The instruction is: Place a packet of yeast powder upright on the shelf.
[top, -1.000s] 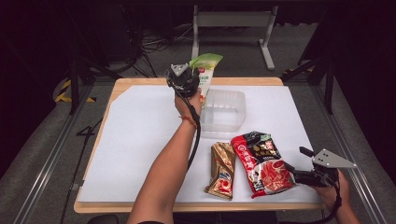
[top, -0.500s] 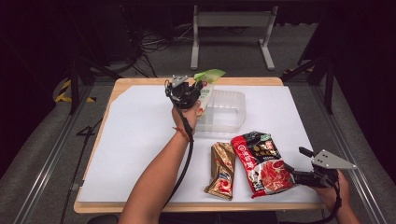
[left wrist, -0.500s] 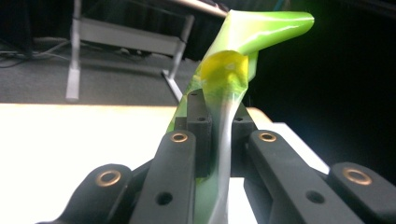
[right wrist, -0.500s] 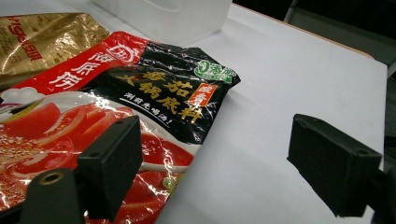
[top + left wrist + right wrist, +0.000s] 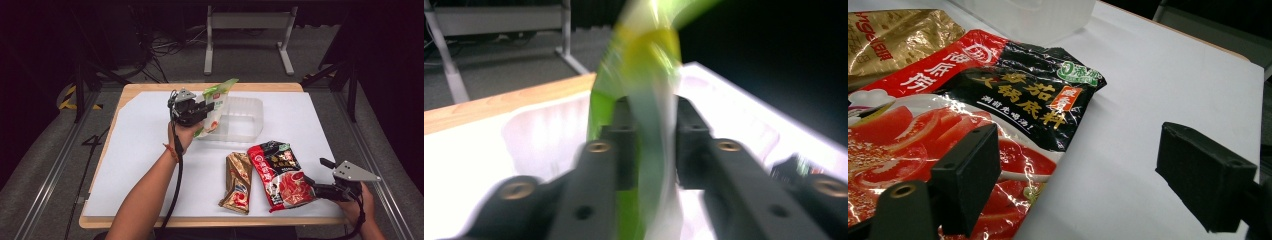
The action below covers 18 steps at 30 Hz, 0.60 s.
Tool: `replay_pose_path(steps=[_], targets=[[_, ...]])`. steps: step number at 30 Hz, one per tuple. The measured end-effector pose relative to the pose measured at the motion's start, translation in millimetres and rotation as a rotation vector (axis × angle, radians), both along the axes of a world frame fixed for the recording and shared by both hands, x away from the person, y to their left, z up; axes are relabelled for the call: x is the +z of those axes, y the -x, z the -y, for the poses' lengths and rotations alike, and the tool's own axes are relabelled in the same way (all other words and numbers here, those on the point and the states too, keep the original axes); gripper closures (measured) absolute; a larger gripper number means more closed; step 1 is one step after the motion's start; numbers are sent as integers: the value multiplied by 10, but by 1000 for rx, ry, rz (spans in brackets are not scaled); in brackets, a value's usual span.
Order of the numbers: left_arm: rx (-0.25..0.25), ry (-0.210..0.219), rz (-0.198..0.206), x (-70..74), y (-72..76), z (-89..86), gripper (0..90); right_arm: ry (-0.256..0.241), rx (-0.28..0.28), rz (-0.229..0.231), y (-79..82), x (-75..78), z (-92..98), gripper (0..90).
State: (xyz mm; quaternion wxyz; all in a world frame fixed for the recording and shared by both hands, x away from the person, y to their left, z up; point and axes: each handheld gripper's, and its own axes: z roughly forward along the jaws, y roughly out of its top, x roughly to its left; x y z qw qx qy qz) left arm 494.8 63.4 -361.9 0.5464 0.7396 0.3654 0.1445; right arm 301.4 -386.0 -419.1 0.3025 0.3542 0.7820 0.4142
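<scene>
While the right hand-held gripper [image 5: 320, 189] is resting wide open at lower right, the left hand-held gripper [image 5: 200, 109] is clamping an upright green packet [image 5: 216, 102] just left of the clear tub [image 5: 245, 120], upper centre.

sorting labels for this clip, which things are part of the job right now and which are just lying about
In the job:
- green packet, clamped in the left gripper, over the clear plastic tub
- red packet, by the open right gripper

Lying about:
- gold packet, flat on the white sheet
- metal stand on the floor behind the table
</scene>
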Motion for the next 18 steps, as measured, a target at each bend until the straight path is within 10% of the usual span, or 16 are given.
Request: replay_pose_path(steps=[6, 8, 18], targets=[[-66, -95, 11, -43, 60, -85, 729, 1, 5, -4, -3, -4, -11, 179], [-82, -221, 30, -69, 121, -46, 697, 7, 4, -7, -7, -9, -16, 179], [-159, -350, -20, -100, 207, -82, 638, 8, 10, -14, -2, -11, -23, 179]])
